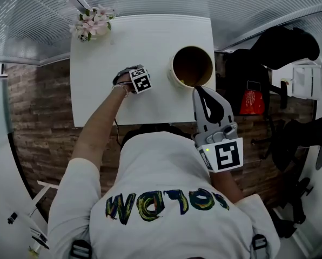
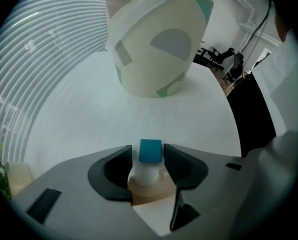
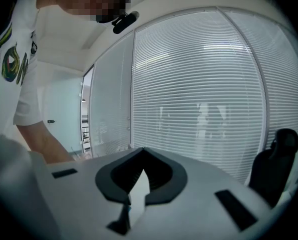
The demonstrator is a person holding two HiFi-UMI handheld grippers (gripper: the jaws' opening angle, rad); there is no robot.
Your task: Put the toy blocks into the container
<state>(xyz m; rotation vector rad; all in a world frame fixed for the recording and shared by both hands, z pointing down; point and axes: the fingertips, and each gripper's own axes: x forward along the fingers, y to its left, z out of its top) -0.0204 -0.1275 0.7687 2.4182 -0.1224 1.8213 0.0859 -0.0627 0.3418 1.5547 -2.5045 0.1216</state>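
Note:
A small blue block (image 2: 150, 150) sits between the jaws of my left gripper (image 2: 149, 160), which points steeply down at the white table (image 2: 89, 109). A narrow gap shows beside the block, so the gripper is open. Nearer the camera, a white rounded piece (image 2: 145, 174) and a tan piece (image 2: 149, 190) lie in the same slot. The cream container (image 2: 154, 39), with grey and green shapes and a white handle, stands just beyond. In the head view the container (image 1: 192, 66) is right of my left gripper (image 1: 134, 81). My right gripper (image 1: 200, 92) is shut and empty near its rim.
A pot of pink flowers (image 1: 93, 23) stands at the table's far left corner. A black chair (image 1: 285, 45) and a red object (image 1: 252, 101) are to the right of the table (image 1: 145, 42). White blinds (image 3: 199, 84) fill the right gripper view.

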